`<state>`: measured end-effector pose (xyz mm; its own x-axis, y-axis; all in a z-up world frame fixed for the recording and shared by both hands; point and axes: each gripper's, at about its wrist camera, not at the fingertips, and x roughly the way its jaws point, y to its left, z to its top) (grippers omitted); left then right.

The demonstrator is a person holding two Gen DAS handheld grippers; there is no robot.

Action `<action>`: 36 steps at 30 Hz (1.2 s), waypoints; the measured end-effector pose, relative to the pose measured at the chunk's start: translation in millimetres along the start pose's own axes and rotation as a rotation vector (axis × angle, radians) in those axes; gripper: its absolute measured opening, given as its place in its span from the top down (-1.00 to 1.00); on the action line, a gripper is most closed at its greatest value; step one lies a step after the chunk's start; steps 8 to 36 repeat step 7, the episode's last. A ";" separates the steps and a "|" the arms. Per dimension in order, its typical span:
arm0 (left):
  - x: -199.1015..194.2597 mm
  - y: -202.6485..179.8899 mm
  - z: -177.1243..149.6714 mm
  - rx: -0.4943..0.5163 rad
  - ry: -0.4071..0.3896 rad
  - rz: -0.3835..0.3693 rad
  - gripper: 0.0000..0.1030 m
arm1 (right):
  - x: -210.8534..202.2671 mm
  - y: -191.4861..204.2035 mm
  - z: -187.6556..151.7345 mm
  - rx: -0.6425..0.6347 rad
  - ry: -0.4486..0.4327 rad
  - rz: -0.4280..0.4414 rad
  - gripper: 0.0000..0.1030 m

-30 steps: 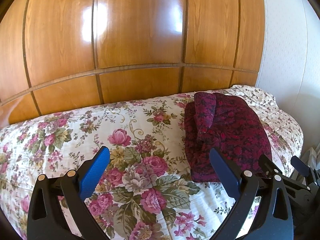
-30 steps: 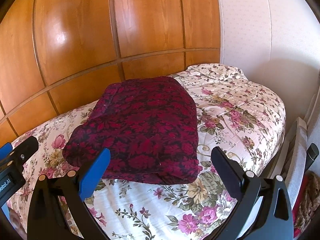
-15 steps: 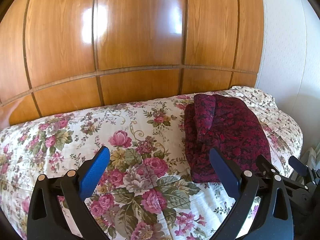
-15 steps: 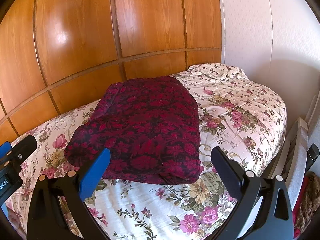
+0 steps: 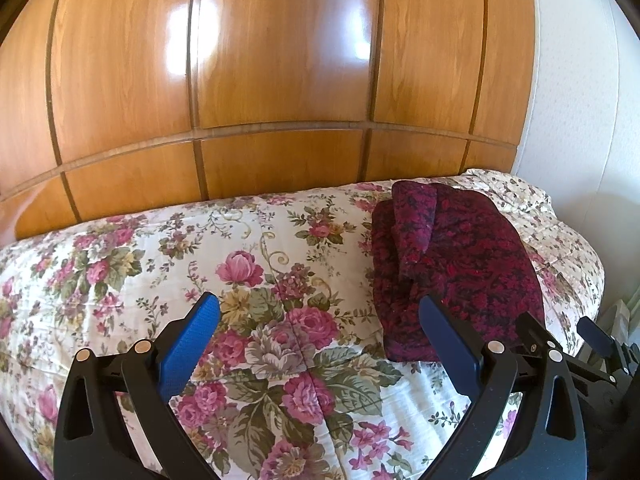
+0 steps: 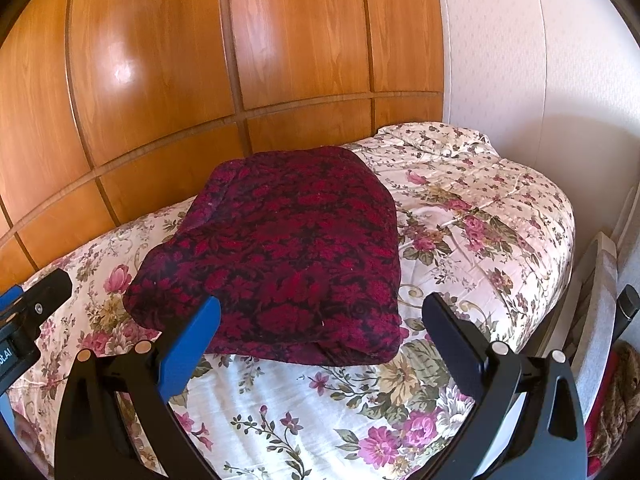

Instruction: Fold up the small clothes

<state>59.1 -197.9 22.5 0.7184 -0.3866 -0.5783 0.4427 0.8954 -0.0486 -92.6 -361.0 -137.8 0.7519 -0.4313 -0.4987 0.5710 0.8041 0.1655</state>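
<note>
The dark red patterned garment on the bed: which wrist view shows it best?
The right wrist view: the folded dark red garment lies centred ahead on the floral bedspread, its whole top and front edge visible. The left wrist view shows it off to the right, foreshortened, partly behind a blue finger.

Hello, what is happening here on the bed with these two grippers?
A person holds a gripper in each hand above a floral bedspread. A dark red patterned garment lies folded on it, near the wooden headboard. The left gripper and the right gripper are both open and hold nothing; neither touches the garment. The fold looks finished, or close to it.
</note>
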 end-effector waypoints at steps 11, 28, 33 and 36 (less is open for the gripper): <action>4.4 -2.2 -3.6 0.000 0.005 0.005 -0.92 | -0.2 -3.4 5.8 0.002 -0.014 0.001 -0.95; 4.4 -2.2 -3.6 0.000 0.005 0.005 -0.92 | -0.2 -3.4 5.8 0.002 -0.014 0.001 -0.95; 4.4 -2.2 -3.6 0.000 0.005 0.005 -0.92 | -0.2 -3.4 5.8 0.002 -0.014 0.001 -0.95; 4.4 -2.2 -3.6 0.000 0.005 0.005 -0.92 | -0.2 -3.4 5.8 0.002 -0.014 0.001 -0.95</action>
